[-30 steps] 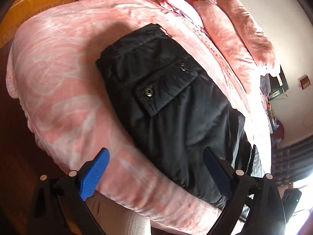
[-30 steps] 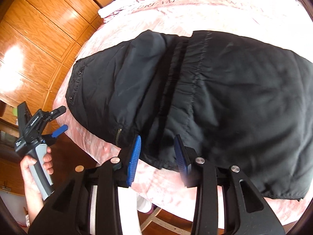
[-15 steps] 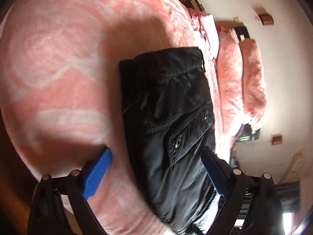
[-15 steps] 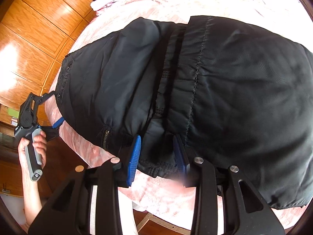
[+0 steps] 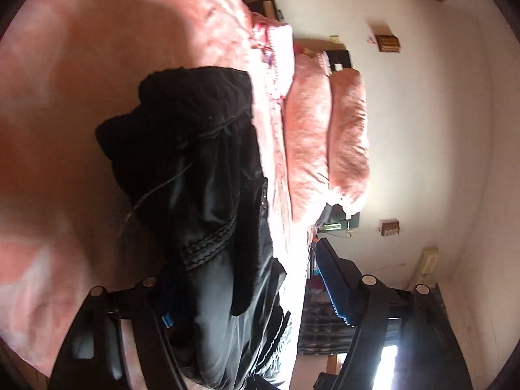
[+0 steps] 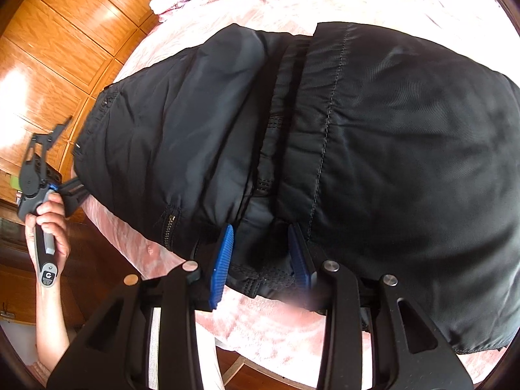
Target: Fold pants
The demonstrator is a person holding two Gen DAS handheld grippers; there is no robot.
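Pink bed (image 6: 266,321) under one pair of black pants (image 6: 373,149), spread across the blanket, long axis running left to right in the right wrist view. Two grippers counted. Right gripper (image 6: 260,256) at the near edge, around mid-length, blue pads either side of a bunched hem fold; narrow gap, but cannot tell whether pressing. Left gripper (image 5: 250,302) at the pants' far left end, rolled sideways, jaws just closing in with black cloth between them; right pad clear of the fabric, left pad mostly hidden behind it, so not yet clamped. Left hand (image 6: 48,227) nearer that end. Two pink pillows (image 5: 328,149) by the wall.
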